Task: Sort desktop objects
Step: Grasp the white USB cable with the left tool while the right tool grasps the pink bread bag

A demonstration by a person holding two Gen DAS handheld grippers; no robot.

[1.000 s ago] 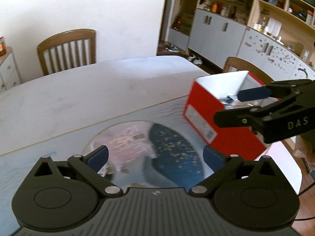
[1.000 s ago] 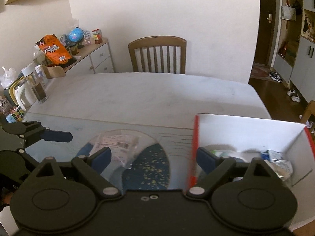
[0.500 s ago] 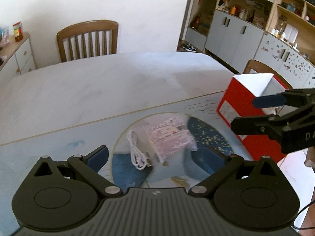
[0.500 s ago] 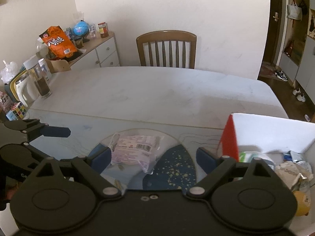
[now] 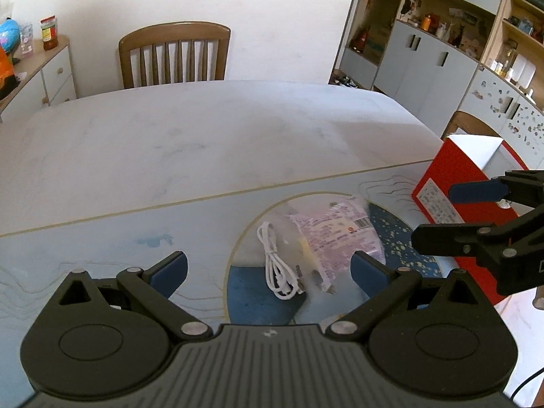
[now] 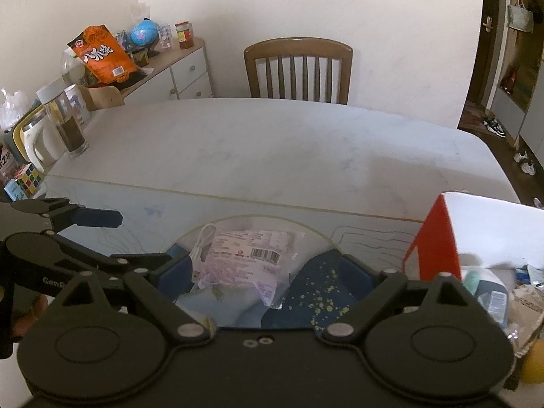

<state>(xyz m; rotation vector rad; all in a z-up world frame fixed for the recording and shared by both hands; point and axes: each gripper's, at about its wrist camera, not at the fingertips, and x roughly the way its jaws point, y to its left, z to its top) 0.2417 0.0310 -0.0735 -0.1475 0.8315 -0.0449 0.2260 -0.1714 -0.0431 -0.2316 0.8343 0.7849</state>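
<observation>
A pink-printed plastic packet (image 5: 335, 234) lies on the round pattern of the table mat, with a coiled white cable (image 5: 277, 265) just left of it. Both also show in the right wrist view: the packet (image 6: 248, 260) and the cable (image 6: 203, 241). A red box (image 5: 455, 183) with a white inside stands at the right and holds several items (image 6: 493, 289). My left gripper (image 5: 268, 268) is open and empty, hovering over the cable. My right gripper (image 6: 268, 272) is open and empty above the packet, next to the box (image 6: 438, 238).
A white marble table (image 5: 204, 136) stretches ahead with a wooden chair (image 5: 175, 56) behind it. Jars, a kettle and a Rubik's cube (image 6: 29, 176) stand at the table's left edge. A sideboard with snacks (image 6: 102, 54) lines the left wall; cabinets stand right.
Both grippers have swung left, away from the red box, and now face the packet and cable. The box has slid toward the right edge of both views.
</observation>
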